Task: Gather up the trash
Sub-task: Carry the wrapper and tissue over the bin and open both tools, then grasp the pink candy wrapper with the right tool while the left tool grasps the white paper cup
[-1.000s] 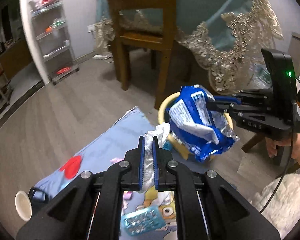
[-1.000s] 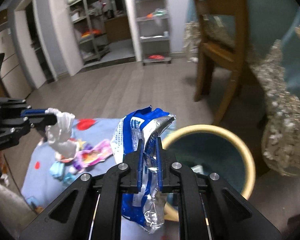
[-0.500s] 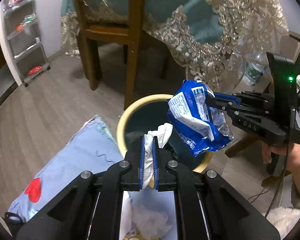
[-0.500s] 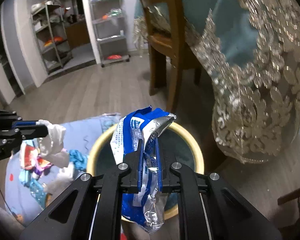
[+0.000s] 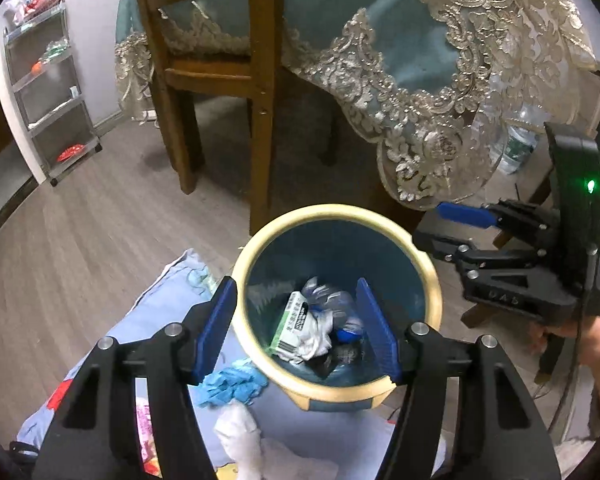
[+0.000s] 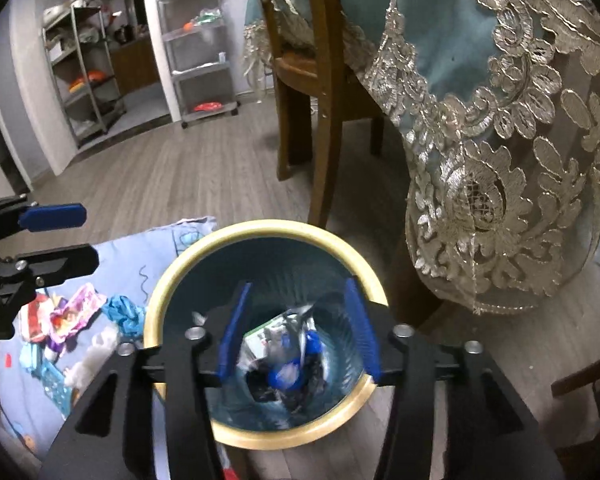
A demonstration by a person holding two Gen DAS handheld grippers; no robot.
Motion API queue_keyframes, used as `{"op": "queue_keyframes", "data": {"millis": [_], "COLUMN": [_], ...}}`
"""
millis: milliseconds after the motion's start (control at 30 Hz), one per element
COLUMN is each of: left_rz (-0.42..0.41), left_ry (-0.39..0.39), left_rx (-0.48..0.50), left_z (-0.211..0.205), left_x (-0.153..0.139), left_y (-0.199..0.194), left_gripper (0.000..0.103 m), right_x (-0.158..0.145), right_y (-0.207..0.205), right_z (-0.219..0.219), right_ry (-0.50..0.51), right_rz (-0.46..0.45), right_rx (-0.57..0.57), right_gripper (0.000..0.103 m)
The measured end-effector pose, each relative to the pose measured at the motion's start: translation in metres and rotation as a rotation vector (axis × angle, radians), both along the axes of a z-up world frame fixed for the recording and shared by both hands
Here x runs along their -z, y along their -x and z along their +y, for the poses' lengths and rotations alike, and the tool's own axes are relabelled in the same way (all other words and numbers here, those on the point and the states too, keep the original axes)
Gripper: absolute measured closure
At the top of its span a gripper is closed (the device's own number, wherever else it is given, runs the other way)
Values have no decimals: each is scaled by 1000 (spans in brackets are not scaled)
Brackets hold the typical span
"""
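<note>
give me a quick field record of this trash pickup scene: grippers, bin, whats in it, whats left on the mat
left gripper: over the bin, jaws opening, nothing between them
right gripper: over the bin, jaws opening, nothing between them
bin: round, cream rim, dark teal inside, on the wood floor beside the mat
in the bin: green-and-white carton, white tissue, blue wrapper
mat: light blue, left of the bin
left on the mat: blue crumpled glove, white tissue wad, pink wrapper
</note>
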State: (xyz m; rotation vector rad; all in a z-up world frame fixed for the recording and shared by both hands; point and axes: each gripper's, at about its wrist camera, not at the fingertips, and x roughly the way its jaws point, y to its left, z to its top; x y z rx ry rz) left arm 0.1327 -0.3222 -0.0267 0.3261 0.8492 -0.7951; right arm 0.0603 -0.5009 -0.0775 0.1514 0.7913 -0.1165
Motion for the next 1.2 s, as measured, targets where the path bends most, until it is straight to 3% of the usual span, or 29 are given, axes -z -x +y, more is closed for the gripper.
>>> {"op": "queue_keyframes", "data": {"millis": [167, 267, 467, 667, 867, 1033, 1200], "left_rz": [-19, -43, -100, -143, -165, -149, -101], "left_ry": [-18, -42, -56, -32, -31, -46, -49], "left_rx": [-37, -47, -81, -160, -272, -361, -447], "left_z": [20, 32, 76, 139, 215, 267, 309], "left_x": [-2, -7, -30, -59, -72, -64, -39], "left_y": [1, 6, 27, 47, 62, 65, 62], "left_gripper": [32, 29, 25, 23, 20, 19, 19], "right_x": [-6, -16, -50, -106, -144, -133, -98], "right_y": [5, 7, 17, 31, 40, 26, 7], "right_z": [4, 9, 34, 81, 131, 177, 218], "right_ry": [-12, -14, -9, 19, -47, -95, -119], "right_rz": [-17, -34, -83, -175, -240, -166, -54], "right_rx": [0, -5, -40, -105, -169, -213, -253], "right_gripper": [22, 15, 11, 9, 6, 5, 5]}}
